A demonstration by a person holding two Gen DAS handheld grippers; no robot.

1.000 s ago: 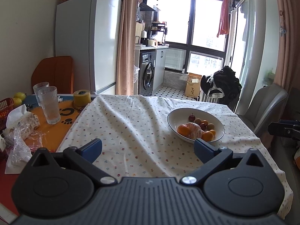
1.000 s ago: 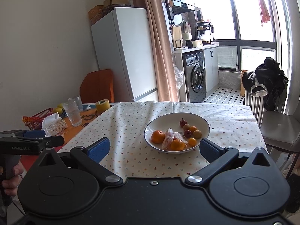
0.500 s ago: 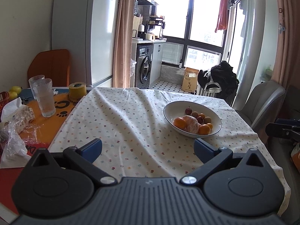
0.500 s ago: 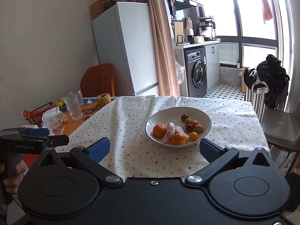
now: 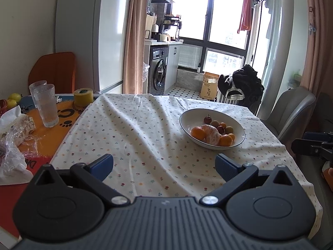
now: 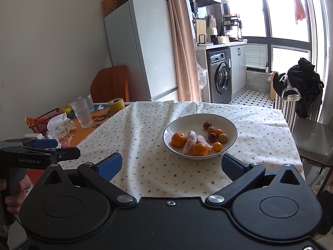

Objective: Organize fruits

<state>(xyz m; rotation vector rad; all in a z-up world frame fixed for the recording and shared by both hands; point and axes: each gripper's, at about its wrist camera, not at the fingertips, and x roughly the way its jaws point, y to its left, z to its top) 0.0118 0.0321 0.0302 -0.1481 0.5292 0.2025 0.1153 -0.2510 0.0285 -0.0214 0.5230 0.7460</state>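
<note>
Both claws hang spread and empty above the near edge of a desk draped in a flower-dotted tablecloth (image 6: 145, 125). Ahead of the right claw (image 6: 170, 164), just past its fingertips, a white bowl (image 6: 231, 125) holds the fruit: oranges (image 6: 179, 139), a peeled citrus (image 5: 211, 136) and small red and yellow-brown fruits. From the left claw (image 5: 164, 163) the bowl lies ahead and to the right. Farther ahead to its left stand two drinking glasses (image 5: 46, 108) and a yellow tape roll (image 5: 83, 96) on an orange mat.
</note>
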